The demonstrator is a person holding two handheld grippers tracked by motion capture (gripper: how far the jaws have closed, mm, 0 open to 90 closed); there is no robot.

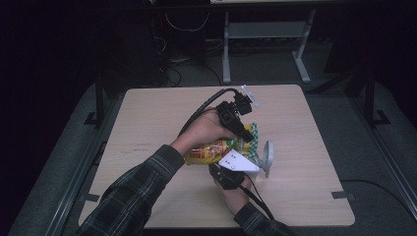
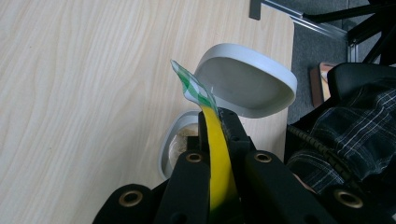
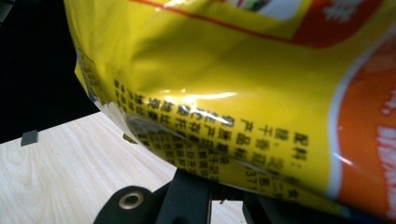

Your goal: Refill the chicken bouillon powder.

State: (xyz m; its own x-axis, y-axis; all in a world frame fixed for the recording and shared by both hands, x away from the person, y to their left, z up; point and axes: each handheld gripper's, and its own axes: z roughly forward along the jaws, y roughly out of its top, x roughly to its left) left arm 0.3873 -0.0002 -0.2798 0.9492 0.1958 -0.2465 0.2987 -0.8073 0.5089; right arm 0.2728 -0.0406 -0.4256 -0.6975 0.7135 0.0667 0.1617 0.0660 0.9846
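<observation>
High view: left gripper [image 1: 244,132] clamped on the green-checked top edge of the yellow snack bag [image 1: 216,149], reaching in from 10 o'clock. Left gripper view confirms: both black jaws pinched together on the bag's edge, yellow film running up between them.

Right gripper [image 1: 231,173] closed on the lower part of the same bag, coming in from 6 o'clock; right gripper view has printed yellow film pressed right over the jaws, pads hidden beneath it.

Bag held off the wooden table [image 1: 147,128], near centre, tilted with its top toward 3 o'clock.

Directly beyond the bag's top: grey container [image 2: 175,144], hinged lid [image 2: 247,86] standing open, pale contents inside.

Status, judged: bag gripped at 2 points, lid already open. No spill visible. Left to do: probably opening or tipping the bag into the container.
</observation>
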